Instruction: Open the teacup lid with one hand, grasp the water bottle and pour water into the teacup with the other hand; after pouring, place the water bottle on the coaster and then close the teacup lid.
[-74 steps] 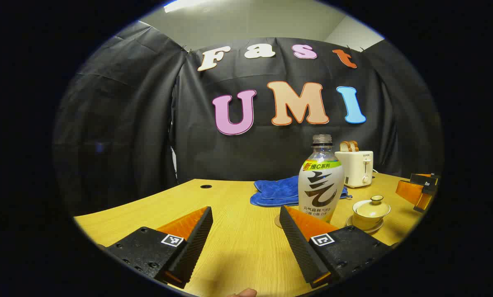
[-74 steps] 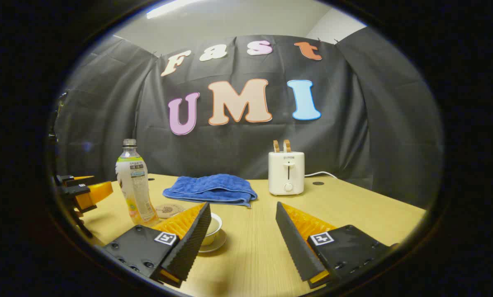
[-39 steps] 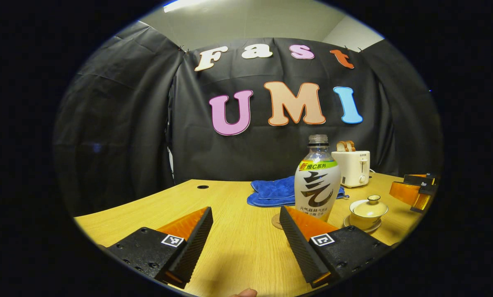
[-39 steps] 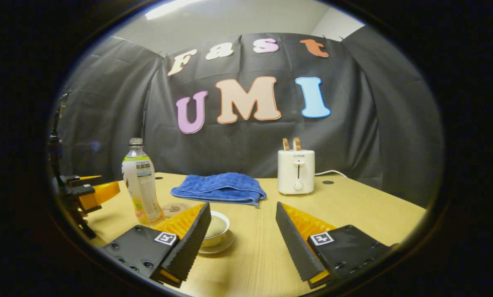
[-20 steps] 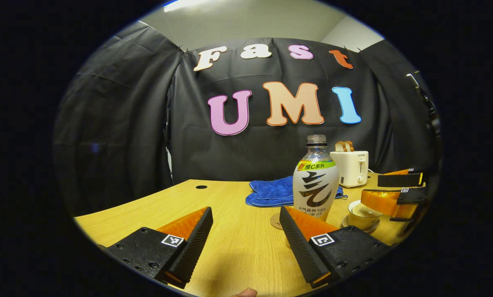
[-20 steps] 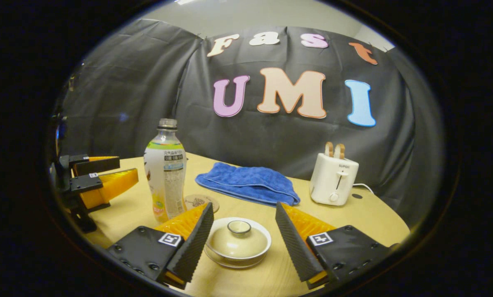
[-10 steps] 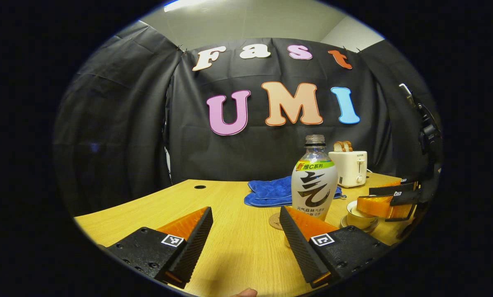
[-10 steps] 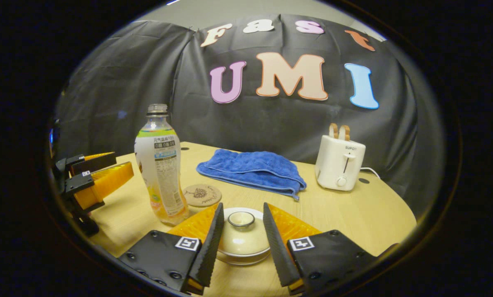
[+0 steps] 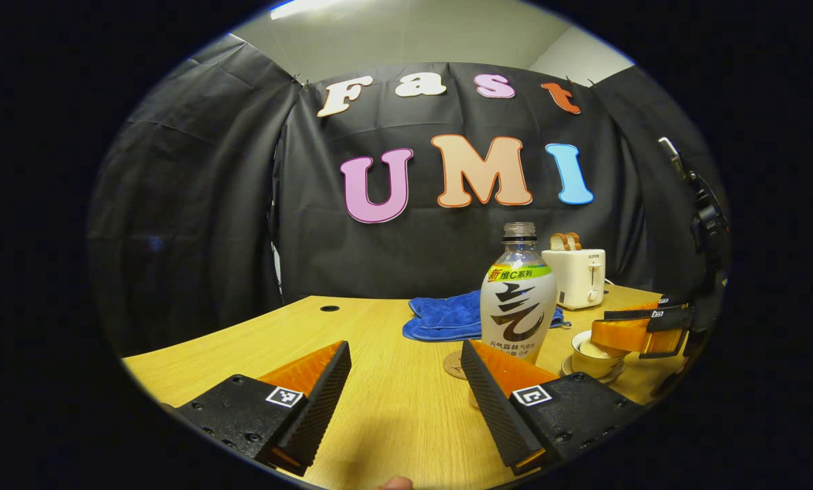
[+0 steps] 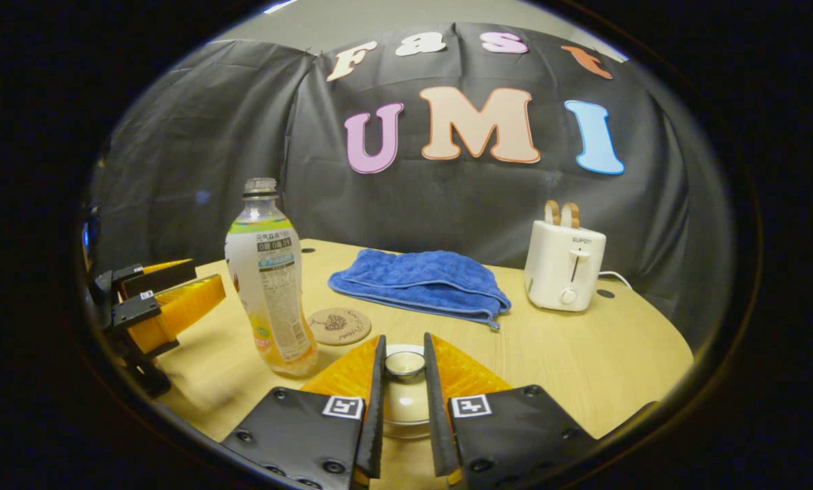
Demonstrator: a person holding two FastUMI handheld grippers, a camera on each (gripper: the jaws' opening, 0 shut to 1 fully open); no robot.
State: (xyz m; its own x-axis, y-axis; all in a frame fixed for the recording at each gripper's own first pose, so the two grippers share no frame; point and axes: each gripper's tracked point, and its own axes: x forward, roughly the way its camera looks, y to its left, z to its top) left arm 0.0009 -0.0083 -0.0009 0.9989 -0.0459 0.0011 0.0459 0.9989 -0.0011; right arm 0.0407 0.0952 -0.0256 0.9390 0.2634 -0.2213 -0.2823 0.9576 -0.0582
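The teacup (image 10: 404, 408) sits on its saucer with its lid (image 10: 404, 391) on. My right gripper (image 10: 404, 344) is shut on the lid's knob (image 10: 404, 363), one finger against each side. In the left gripper view that gripper (image 9: 641, 328) hangs over the teacup (image 9: 592, 352). The uncapped water bottle (image 9: 519, 299) stands upright a little ahead and right of my open left gripper (image 9: 404, 347), which holds nothing. The round coaster (image 10: 339, 325) lies beside the bottle (image 10: 270, 292), between it and the cup. The left gripper (image 10: 205, 278) shows at the far left.
A folded blue cloth (image 10: 423, 279) lies behind the coaster. A white toaster (image 10: 566, 262) with two bread slices stands at the back right, its cord running off. The wooden table (image 9: 379, 415) has a cable hole (image 9: 329, 308) near the back.
My right gripper has come down over the teacup and its fingers have narrowed from wide apart onto the lid's knob. The left gripper and the bottle have stayed put.
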